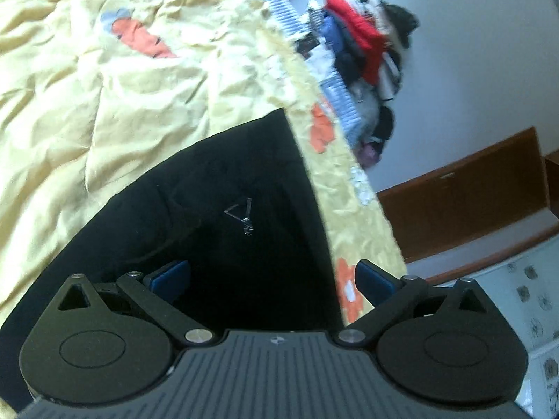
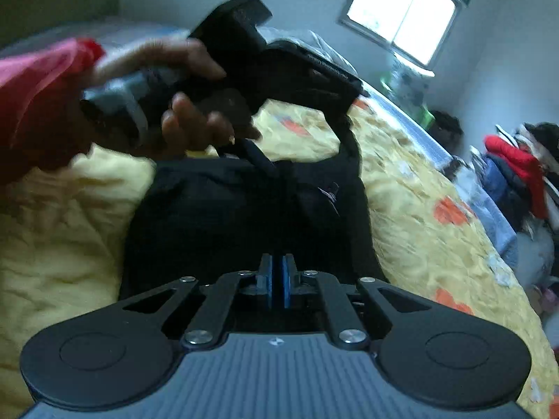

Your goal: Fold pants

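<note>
Black pants (image 1: 227, 227) with a small pale logo lie on the yellow bedspread (image 1: 87, 104), one straight edge near the bed's side. My left gripper (image 1: 272, 276) hovers over them, open, with nothing between its blue pads. In the right wrist view the pants (image 2: 227, 216) look bunched. My right gripper (image 2: 277, 276) is shut at their near edge, and dark cloth fills the thin slit between its pads. Above the far part of the pants, a hand (image 2: 188, 122) in a red sleeve (image 2: 42, 87) holds the left tool.
A pile of mixed clothes (image 1: 363, 45) (image 2: 517, 167) sits beyond the bed's edge. A brown wooden cabinet (image 1: 471, 192) stands against the white wall. A bright window (image 2: 401, 10) is at the back. Bedspread (image 2: 419, 181) spreads around the pants on both sides.
</note>
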The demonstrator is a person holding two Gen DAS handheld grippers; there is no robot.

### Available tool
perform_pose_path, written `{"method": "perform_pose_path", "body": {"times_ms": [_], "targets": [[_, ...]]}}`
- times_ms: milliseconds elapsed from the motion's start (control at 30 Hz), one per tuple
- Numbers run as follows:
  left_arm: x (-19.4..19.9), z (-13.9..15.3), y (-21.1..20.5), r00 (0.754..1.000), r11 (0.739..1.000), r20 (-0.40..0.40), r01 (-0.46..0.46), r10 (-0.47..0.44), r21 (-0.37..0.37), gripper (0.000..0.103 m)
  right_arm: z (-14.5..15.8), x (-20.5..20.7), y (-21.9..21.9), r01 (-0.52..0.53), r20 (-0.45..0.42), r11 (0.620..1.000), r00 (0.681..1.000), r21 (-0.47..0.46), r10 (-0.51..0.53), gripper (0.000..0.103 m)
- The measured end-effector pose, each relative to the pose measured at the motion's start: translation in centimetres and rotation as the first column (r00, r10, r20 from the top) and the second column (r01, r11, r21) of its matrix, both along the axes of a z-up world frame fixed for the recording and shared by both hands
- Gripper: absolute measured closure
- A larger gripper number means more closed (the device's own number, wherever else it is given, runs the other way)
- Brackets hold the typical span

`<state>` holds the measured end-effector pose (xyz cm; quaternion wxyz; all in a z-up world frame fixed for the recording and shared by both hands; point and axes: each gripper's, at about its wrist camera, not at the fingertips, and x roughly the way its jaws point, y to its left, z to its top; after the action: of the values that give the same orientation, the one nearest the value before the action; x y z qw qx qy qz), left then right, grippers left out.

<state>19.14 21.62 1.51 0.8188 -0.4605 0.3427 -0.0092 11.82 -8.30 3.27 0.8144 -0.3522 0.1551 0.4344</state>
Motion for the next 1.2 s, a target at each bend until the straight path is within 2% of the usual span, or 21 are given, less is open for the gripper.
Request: {"method": "perform_pose_path", "body": {"times_ms": [67,100,167,233,267,333,367,400,433,467,533,633,767,833,867,900,933,967,1000,1033,1200], "targets": [[-0.2,0.1,-0.1,1.000,1.000,0.011,0.003,-0.003,0.025,0.002,-0.2,0.2,-0.1,0.066,0.155,0.998,0.986,0.006,-0.066,0.094],[-0.4,0.3,-0.2,1.000,0.999,0.016,0.001,-0.001,0.039,0.002,-0.1,0.9,-0.1,0.106,0.186,0.994,0.977,0.014,-0.107,0.087],[-0.3,0.4,-0.3,1.000,0.999,0.017,-0.001,0.000,0.045,0.001,0.3,3.2,-0.3,0.176,0.140,0.983,0.973,0.052,-0.182,0.066],[0.2,0.5,-0.5,1.000,0.999,0.012,0.003,-0.003,0.050,0.001,0.5,5.5,-0.3,0.183,0.040,0.978,0.981,0.100,-0.188,0.024],[0.7,0.5,-0.5,1.000,0.999,0.010,0.001,-0.002,0.053,0.001,0.3,6.5,0.1,0.187,0.019,0.978,0.982,0.098,-0.189,0.023],[1.3,0.6,-0.5,1.000,0.998,0.006,0.002,-0.003,0.063,0.001,-0.4,8.2,1.5,0.200,0.050,0.978,0.978,0.064,-0.203,0.024],[1.4,0.6,-0.6,1.000,0.998,0.003,0.002,-0.002,0.065,0.001,-0.8,9.3,2.2,0.208,0.038,0.977,0.977,0.051,-0.210,0.032],[1.6,0.6,-0.6,1.000,0.998,-0.001,0.001,-0.001,0.063,0.001,-0.9,10.6,2.6,0.213,-0.027,0.976,0.977,0.053,-0.212,0.070],[1.8,0.6,-0.6,1.000,0.998,-0.005,0.004,-0.004,0.059,0.001,-1.3,11.9,2.7,0.229,-0.122,0.971,0.968,0.065,-0.221,0.096],[1.9,0.6,-0.6,1.000,0.999,-0.005,0.006,-0.005,0.053,0.001,-1.5,12.5,2.8,0.242,-0.143,0.967,0.963,0.075,-0.230,0.096],[2.1,0.6,-0.4,1.000,0.999,-0.002,0.010,-0.010,0.039,0.001,-2.0,11.5,3.1,0.207,-0.069,0.977,0.977,0.047,-0.204,0.096],[3.0,0.5,-0.2,1.000,1.000,-0.014,0.014,-0.014,0.024,0.001,-2.6,7.6,3.1,0.141,0.031,0.990,0.990,-0.013,-0.140,0.096],[3.6,0.2,-0.7,0.999,0.999,-0.023,0.044,-0.044,-0.020,0.002,-3.6,3.4,2.8,0.067,0.136,0.992,0.989,-0.109,-0.052,0.096],[3.4,0.0,-0.9,0.999,0.999,-0.032,0.034,-0.034,-0.024,0.011,-4.3,2.1,2.9,0.048,0.180,0.988,0.983,-0.148,-0.021,0.096],[3.1,-0.2,-0.9,0.999,0.999,-0.035,0.020,-0.021,-0.029,0.026,-4.5,1.8,3.0,0.041,0.181,0.987,0.983,-0.157,-0.012,0.096],[2.7,-0.4,-0.9,0.999,0.999,-0.041,0.013,-0.015,-0.031,0.051,-4.6,1.8,3.1,0.038,0.177,0.987,0.984,-0.159,-0.009,0.096],[2.3,-0.6,-0.9,0.999,1.000,-0.053,0.011,-0.012,-0.023,0.064,-4.7,1.6,3.2,0.036,0.175,0.987,0.985,-0.158,-0.007,0.096],[1.7,-0.7,-0.9,0.998,1.000,-0.059,0.013,-0.013,-0.007,0.084,-4.8,1.5,3.2,0.035,0.171,0.987,0.985,-0.157,-0.008,0.096],[0.9,-0.7,-0.8,0.999,1.000,-0.041,0.023,-0.022,0.009,0.093,-4.7,1.2,3.2,0.033,0.165,0.988,0.986,-0.151,-0.008,0.096],[0.0,-0.7,-0.5,1.000,1.000,-0.018,0.025,-0.025,0.016,0.098,-4.6,0.8,3.0,0.031,0.161,0.989,0.987,-0.143,-0.008,0.096],[-6.0,-0.5,0.3,0.998,0.996,0.028,0.058,-0.060,0.062,0.098,-3.6,-2.4,2.3,-0.013,0.093,0.994,0.995,-0.104,0.022,0.096]]}}
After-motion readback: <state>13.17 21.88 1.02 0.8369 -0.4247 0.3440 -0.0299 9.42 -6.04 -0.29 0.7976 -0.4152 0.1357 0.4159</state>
